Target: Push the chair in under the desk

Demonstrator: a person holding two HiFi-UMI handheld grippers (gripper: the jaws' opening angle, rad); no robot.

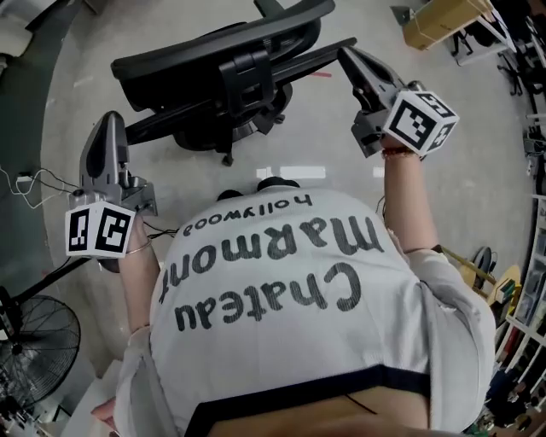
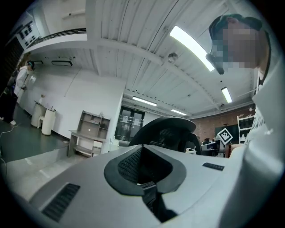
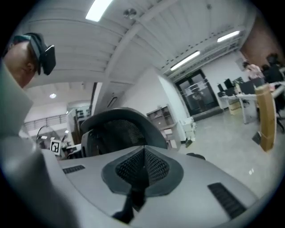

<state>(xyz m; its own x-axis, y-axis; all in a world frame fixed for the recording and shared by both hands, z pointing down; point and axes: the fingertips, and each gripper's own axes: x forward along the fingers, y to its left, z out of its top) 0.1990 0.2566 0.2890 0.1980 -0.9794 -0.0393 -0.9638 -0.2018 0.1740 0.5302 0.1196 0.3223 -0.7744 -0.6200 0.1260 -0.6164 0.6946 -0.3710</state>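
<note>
A black mesh office chair (image 1: pixel 230 77) stands on the grey floor just ahead of me, its back towards me. My left gripper (image 1: pixel 109 119) is held out to the left of the chair, jaws shut and empty, apart from the chair. My right gripper (image 1: pixel 345 53) reaches out on the right, jaws shut and empty, its tip close to the end of the chair's right armrest (image 1: pixel 337 47); contact cannot be told. The left gripper view shows the shut left gripper (image 2: pixel 142 147) with the chair's back (image 2: pixel 169 131) beyond. The right gripper (image 3: pixel 144 149) points at the chair's back (image 3: pixel 118 127) too.
A floor fan (image 1: pixel 34 341) stands at the lower left, with cables (image 1: pixel 34 183) on the floor near it. A cardboard box (image 1: pixel 444 21) lies at the far right, shelves (image 1: pixel 520 299) along the right edge. A shelf unit (image 2: pixel 87 133) stands against the far wall.
</note>
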